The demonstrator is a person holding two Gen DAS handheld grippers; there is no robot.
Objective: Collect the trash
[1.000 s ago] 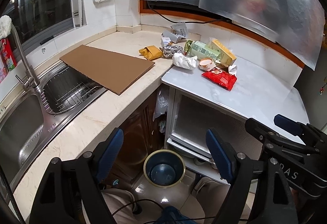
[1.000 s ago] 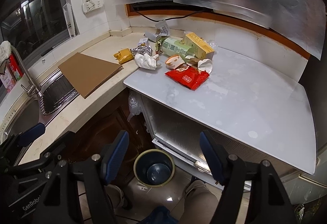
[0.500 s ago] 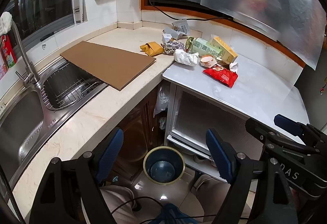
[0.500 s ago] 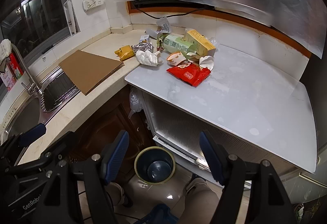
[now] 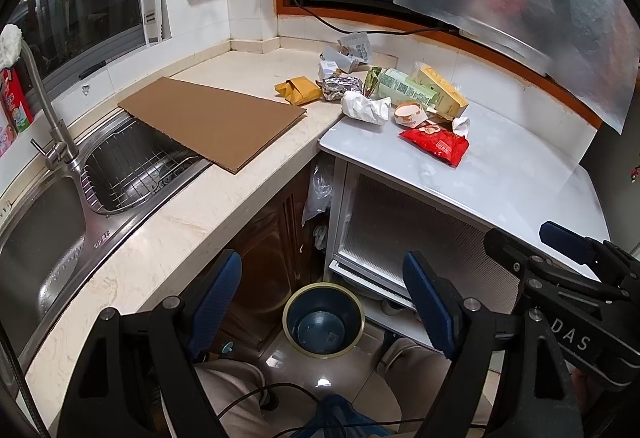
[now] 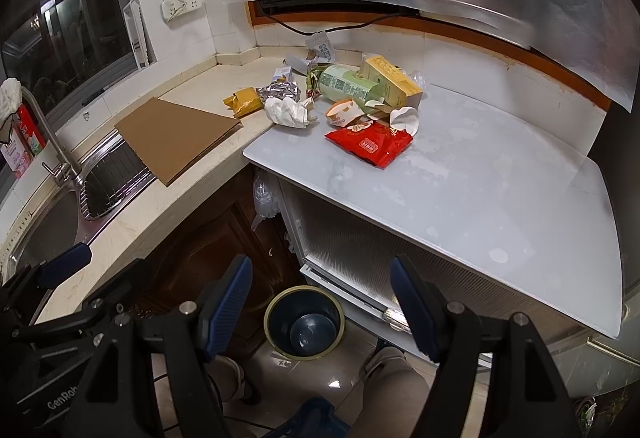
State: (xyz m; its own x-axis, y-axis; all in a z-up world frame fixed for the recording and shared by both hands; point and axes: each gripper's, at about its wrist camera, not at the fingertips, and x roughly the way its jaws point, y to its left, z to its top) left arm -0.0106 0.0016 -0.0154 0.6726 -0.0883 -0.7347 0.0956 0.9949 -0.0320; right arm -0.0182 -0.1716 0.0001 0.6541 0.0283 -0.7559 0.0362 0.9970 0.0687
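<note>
Held both the left tongs (image 5: pixel 322 302) and the right tongs (image 6: pixel 322 302) wide apart and empty above the blue bin (image 5: pixel 323 319) on the floor. Saw the trash well beyond the bin, up on the counter (image 6: pixel 480 190): red snack bag (image 6: pixel 370 144), crumpled white paper (image 6: pixel 286 111), green packet (image 6: pixel 350 86), yellow box (image 6: pixel 394 80).

Two black-framed grippers, left gripper (image 5: pixel 322 300) and right gripper (image 6: pixel 321 302), with ribbed blue pads (image 5: pixel 426 302); silver screws along the frames; white lettering on the sides; thin black cable (image 5: pixel 260 394) below; beige trousers (image 5: pixel 232 394) on the person.
</note>
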